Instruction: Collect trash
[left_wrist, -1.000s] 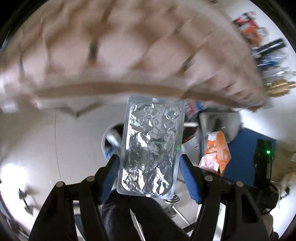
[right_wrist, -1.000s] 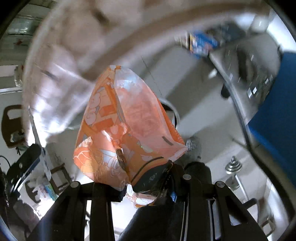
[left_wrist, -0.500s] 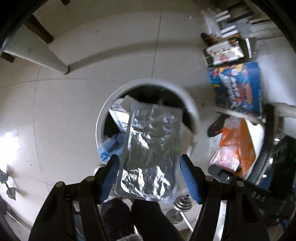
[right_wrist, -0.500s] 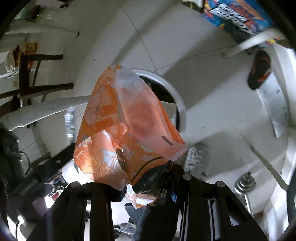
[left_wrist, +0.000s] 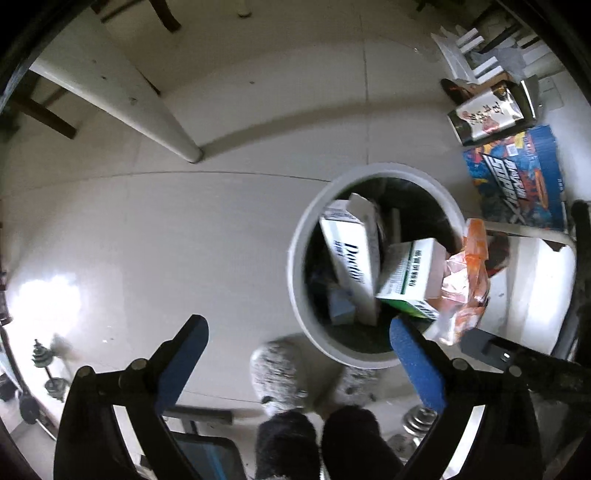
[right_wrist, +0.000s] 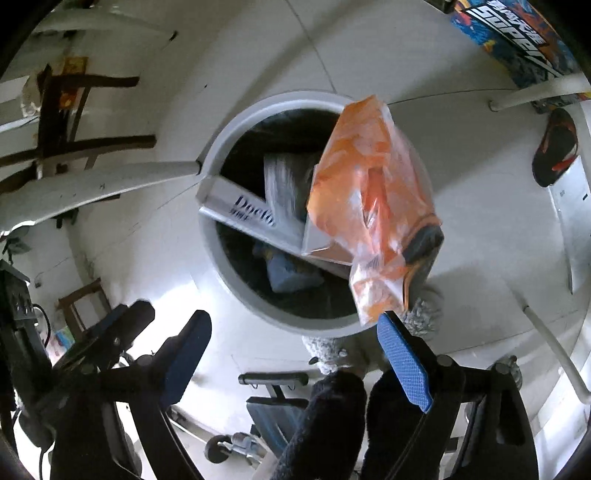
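Our left gripper (left_wrist: 295, 354) stands wide apart and empty. Our right gripper (right_wrist: 295, 354), jaws also spread, has the orange snack wrapper (right_wrist: 373, 206) just past its right fingertip, over the white trash bin (right_wrist: 236, 122) rim. Light and off-centre, we judge it could drift onto the floor beside the bin.

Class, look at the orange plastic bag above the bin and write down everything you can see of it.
The orange plastic bag is a thin, crinkled, half-see-through snack wrapper with white print and a dark patch at one lower corner. It hangs tilted over the near rim of the round white trash bin, partly hiding the boxes inside. The right gripper stands open just below it; whether a fingertip touches it is unclear.
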